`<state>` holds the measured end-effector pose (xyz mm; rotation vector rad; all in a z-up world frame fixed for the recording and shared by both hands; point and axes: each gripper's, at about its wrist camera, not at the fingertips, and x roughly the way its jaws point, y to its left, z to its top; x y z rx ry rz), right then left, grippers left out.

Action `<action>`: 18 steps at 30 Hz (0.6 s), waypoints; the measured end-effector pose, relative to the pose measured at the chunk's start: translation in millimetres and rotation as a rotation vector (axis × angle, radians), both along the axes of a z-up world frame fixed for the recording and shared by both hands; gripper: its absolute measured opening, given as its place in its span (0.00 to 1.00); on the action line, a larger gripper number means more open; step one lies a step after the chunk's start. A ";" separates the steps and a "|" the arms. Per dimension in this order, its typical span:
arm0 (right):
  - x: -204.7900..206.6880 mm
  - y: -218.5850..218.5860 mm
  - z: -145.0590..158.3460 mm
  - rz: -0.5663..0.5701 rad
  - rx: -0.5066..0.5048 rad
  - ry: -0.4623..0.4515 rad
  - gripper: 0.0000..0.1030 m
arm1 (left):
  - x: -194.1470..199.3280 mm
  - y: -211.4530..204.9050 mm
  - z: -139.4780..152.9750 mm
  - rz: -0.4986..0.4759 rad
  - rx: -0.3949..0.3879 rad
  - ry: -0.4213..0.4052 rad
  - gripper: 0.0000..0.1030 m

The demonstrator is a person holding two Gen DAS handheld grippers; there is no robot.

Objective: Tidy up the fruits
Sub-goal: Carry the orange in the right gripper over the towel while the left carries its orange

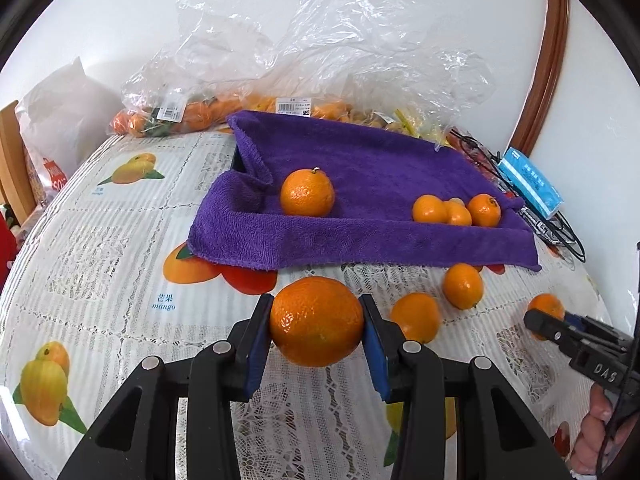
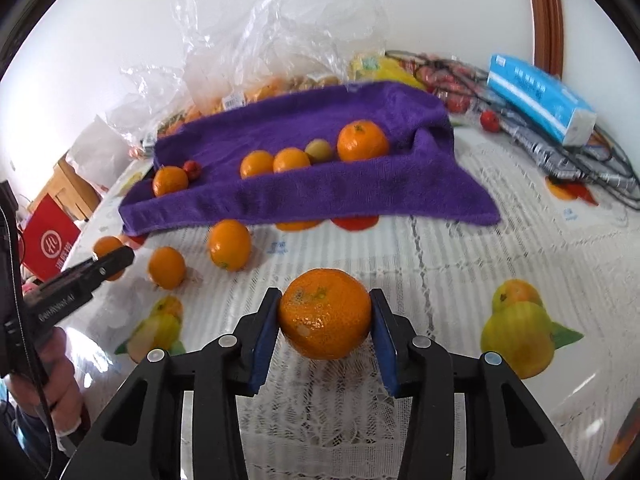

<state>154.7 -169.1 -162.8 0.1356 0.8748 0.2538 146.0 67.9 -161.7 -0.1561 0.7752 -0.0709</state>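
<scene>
My left gripper (image 1: 317,320) is shut on a large orange (image 1: 316,320) held above the tablecloth. My right gripper (image 2: 325,314) is shut on another orange (image 2: 325,314); it also shows at the right edge of the left wrist view (image 1: 548,322). A purple towel (image 1: 360,184) lies over a tray behind. On it sit one large orange (image 1: 307,194) at the left and a cluster of small oranges (image 1: 456,210) at the right. Two loose oranges (image 1: 462,285) (image 1: 416,316) lie on the table in front of the towel.
Clear plastic bags of fruit (image 1: 200,112) stand behind the towel against the wall. A blue tissue pack (image 1: 530,186) and black cables (image 1: 560,232) lie at the right. A small red fruit (image 2: 192,168) sits on the towel's left end.
</scene>
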 end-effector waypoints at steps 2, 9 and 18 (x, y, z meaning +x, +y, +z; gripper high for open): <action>-0.7 0.3 8.9 -0.008 -0.002 -0.017 0.42 | -0.2 1.9 1.4 0.001 -0.016 0.005 0.38; -0.3 5.9 39.9 -0.003 -0.048 -0.115 0.42 | -2.4 4.2 19.2 0.010 -0.055 0.003 0.38; 26.1 16.2 72.7 0.013 -0.029 -0.193 0.42 | 15.1 3.0 58.5 0.026 -0.027 -0.076 0.38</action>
